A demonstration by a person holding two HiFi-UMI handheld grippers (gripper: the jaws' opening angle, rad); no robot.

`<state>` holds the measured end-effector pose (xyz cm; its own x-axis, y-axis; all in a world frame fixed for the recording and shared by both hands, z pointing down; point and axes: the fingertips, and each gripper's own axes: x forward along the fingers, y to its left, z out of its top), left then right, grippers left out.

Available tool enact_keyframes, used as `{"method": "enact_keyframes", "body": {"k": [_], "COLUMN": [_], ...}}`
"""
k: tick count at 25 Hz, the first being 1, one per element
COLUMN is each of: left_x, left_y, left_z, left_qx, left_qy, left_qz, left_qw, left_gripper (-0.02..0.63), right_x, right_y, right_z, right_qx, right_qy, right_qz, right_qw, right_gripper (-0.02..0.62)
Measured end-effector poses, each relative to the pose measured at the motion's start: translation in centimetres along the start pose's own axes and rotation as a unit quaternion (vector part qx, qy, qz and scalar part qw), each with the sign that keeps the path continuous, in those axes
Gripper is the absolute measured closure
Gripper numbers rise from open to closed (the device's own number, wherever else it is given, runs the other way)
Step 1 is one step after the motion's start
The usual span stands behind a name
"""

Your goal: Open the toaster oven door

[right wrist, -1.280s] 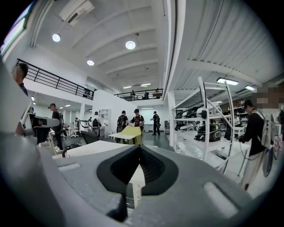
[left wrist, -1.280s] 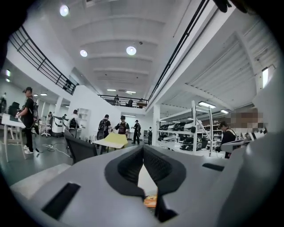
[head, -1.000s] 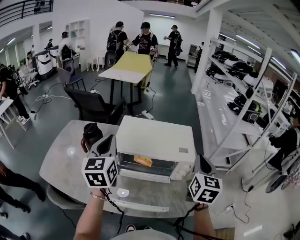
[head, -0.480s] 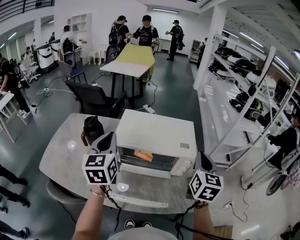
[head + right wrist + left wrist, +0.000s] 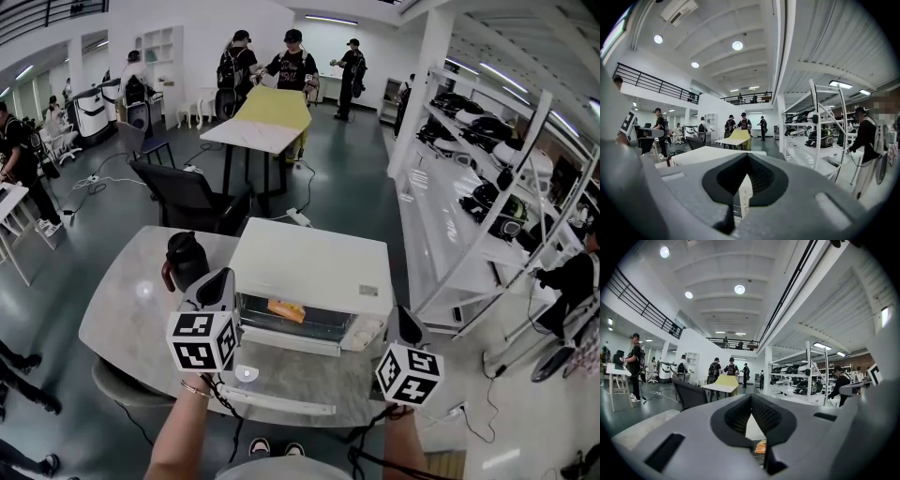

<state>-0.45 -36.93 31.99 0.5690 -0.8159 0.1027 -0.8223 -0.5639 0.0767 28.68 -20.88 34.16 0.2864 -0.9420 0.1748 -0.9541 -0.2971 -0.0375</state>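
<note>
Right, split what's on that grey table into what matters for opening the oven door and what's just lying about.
For the job:
- toaster oven
- its door, already folded down flat
- door handle
- left claw and right claw, both shut and empty

Lying about:
- dark jug
- orange food inside the oven
- black chair beyond

Dark glossy floor [image 5: 347, 187]; white shelves [image 5: 429, 214] line the right; a table [image 5: 267, 122], perhaps yellow-sheeted, stands behind a black chair [image 5: 183, 206].
</note>
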Motion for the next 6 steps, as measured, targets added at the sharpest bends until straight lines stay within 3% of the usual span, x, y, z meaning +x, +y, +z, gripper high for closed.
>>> {"method": "enact_keyframes", "body": {"k": [6], "left_x": [0.17], "left_y": [-0.09], "left_z": [-0.29], "left_qx": [0.003], "left_qy": [0.003], "left_qz": [-0.001], "left_qw": [1.0000], "left_gripper": [0.601], "right_x": [0.03], "right_y": [-0.16], "right_z": [-0.26], "right_qx": [0.003], "right_qy": [0.003], "right_qz": [-0.001], "right_qw": [1.000], "right_gripper": [0.591]}}
